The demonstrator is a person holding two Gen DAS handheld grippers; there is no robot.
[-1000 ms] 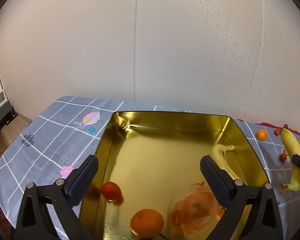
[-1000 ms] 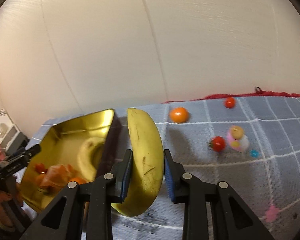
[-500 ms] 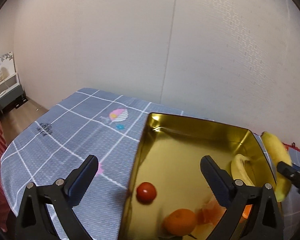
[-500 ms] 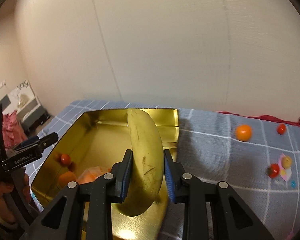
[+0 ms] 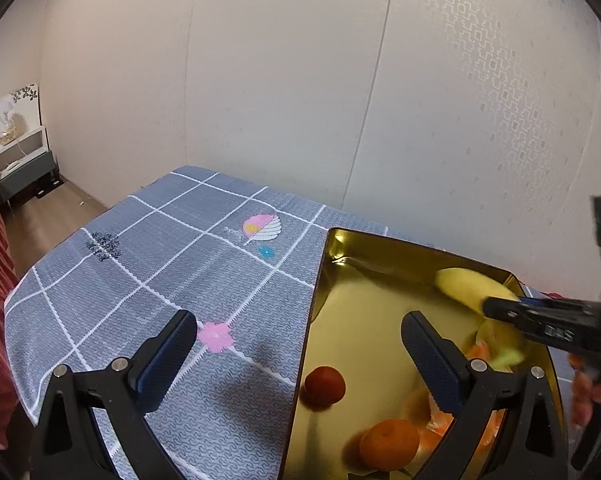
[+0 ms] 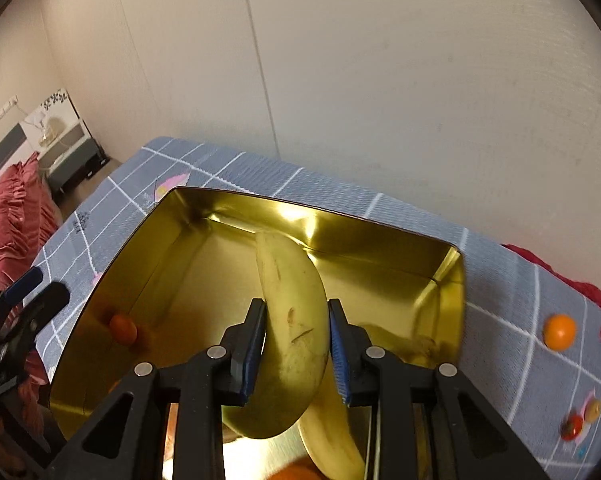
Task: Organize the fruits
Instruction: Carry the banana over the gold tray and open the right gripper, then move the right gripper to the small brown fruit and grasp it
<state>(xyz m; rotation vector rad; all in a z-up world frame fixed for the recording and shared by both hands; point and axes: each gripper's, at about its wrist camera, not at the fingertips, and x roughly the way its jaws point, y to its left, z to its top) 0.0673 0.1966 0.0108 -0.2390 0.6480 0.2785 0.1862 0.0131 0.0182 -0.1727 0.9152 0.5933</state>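
Banana over tin

Two hand-held black plastic grippers with blue-faced finger pads

Left gripper: black triangular cut-out arms; silver round screws near each finger base; ribbed dark-blue pads; right gripper: same black frame; four silver screws; brighter blue pad faces; seen from the left wrist, its body carries white lettering and a small green light

The second banana is mostly hidden behind the held banana; the small fruits at the desk's right edge are blurred.
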